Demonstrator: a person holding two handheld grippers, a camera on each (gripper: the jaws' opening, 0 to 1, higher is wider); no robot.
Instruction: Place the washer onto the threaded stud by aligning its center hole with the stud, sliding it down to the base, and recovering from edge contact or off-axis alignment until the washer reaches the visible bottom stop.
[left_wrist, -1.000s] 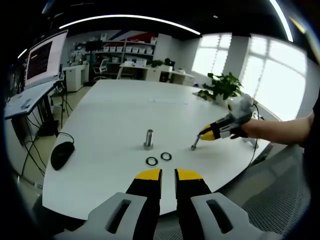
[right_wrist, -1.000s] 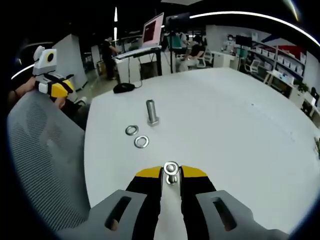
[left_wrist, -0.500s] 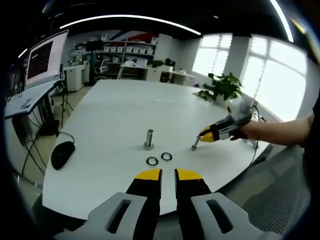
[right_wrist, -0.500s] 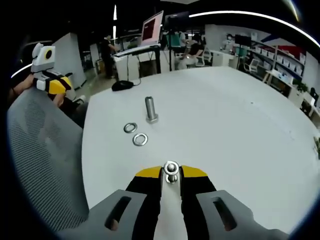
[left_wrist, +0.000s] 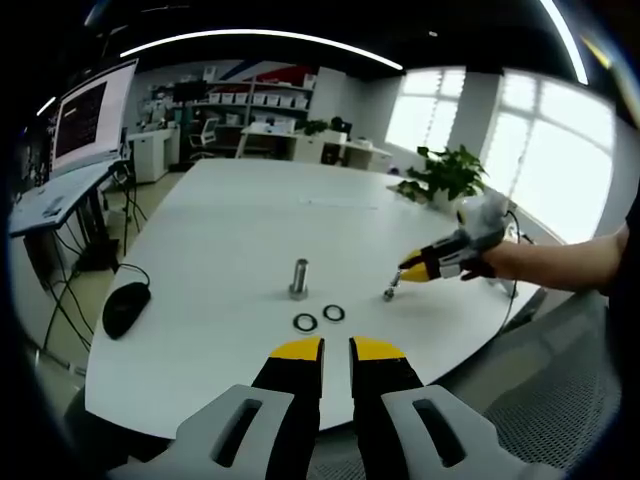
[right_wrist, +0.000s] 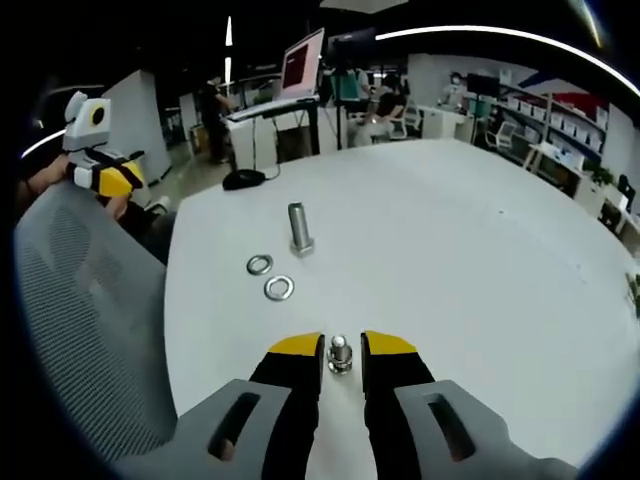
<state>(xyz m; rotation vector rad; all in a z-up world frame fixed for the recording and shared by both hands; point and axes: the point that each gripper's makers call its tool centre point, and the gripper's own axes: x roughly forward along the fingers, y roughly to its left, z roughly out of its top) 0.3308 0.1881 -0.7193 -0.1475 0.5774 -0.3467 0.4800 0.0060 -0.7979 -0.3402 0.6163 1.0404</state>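
At the left of the left gripper view, beside the white worktop (left_wrist: 240, 215), you have a monitor (left_wrist: 88, 118) on a side desk, and a dark computer mouse (left_wrist: 124, 307) lies near the worktop's left edge with its cable trailing off. Moving right, the threaded stud (left_wrist: 299, 278) stands upright on its hex base near the middle of the worktop, and just in front of it two washers lie flat side by side, the left washer (left_wrist: 305, 322) and the right washer (left_wrist: 333, 313), close together but apart from the stud. Your left gripper (left_wrist: 336, 348) hangs off the near edge of the worktop, well short of the washers, its yellow-tipped jaws set narrow with a slim gap and nothing between them. Further right, your right gripper (left_wrist: 402, 271) reaches in from the side with a small bolt (left_wrist: 390, 291) just at its tips, the bolt's lower end on the worktop. A potted plant (left_wrist: 448, 172) sits behind it at the far edge by the windows. From the right gripper view, your left gripper (right_wrist: 108, 177) shows at the far left above a grey mesh chair back (right_wrist: 85, 330). Right of that the two washers (right_wrist: 279, 288) lie in front of the stud (right_wrist: 298, 229), and the small bolt (right_wrist: 340, 354) stands between the jaws of your right gripper (right_wrist: 340, 346), which are slightly parted, with a sliver of space on either side of it.
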